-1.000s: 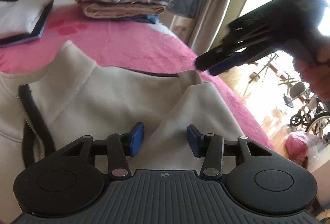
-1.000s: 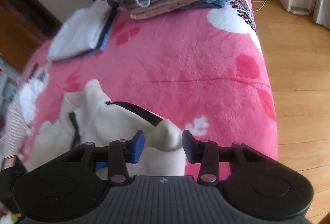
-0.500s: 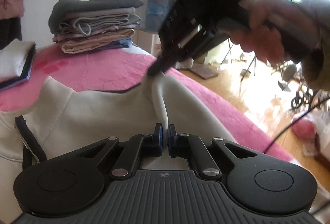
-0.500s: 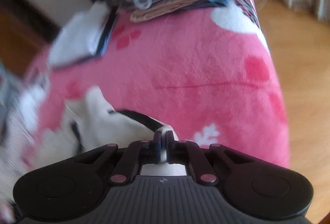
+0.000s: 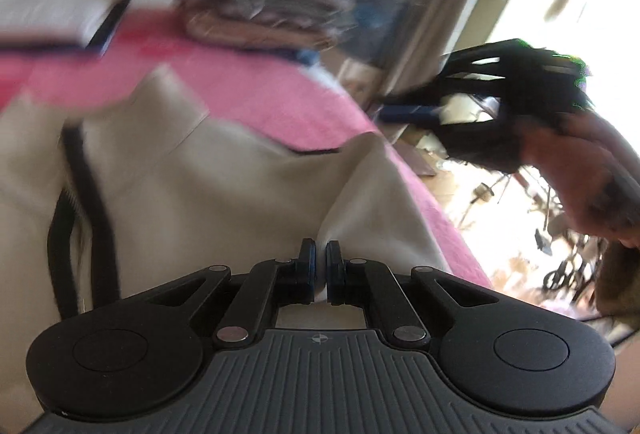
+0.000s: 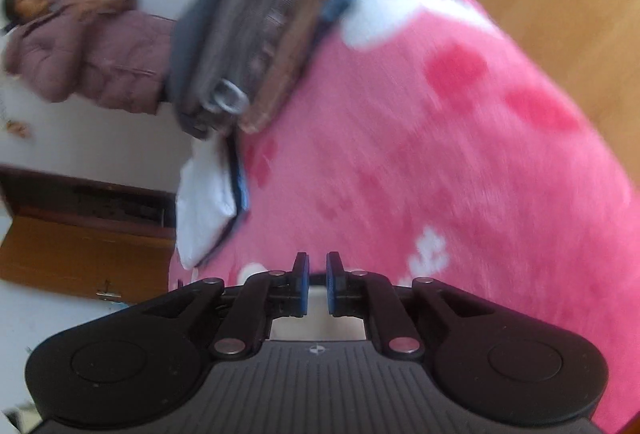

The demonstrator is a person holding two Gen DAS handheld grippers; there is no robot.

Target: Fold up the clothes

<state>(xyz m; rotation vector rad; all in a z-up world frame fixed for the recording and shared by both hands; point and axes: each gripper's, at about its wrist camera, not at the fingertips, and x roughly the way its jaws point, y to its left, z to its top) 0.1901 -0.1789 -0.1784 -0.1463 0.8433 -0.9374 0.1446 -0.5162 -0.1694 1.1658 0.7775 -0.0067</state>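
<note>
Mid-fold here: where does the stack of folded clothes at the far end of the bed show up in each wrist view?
Left wrist: stack of folded clothes sits upper centre, blurred, on the pink blanket.
Right wrist: the stack is upper left of centre, tilted with the camera's roll.
Shared landmark: the white folded item with a dark edge beside the stack.
</note>
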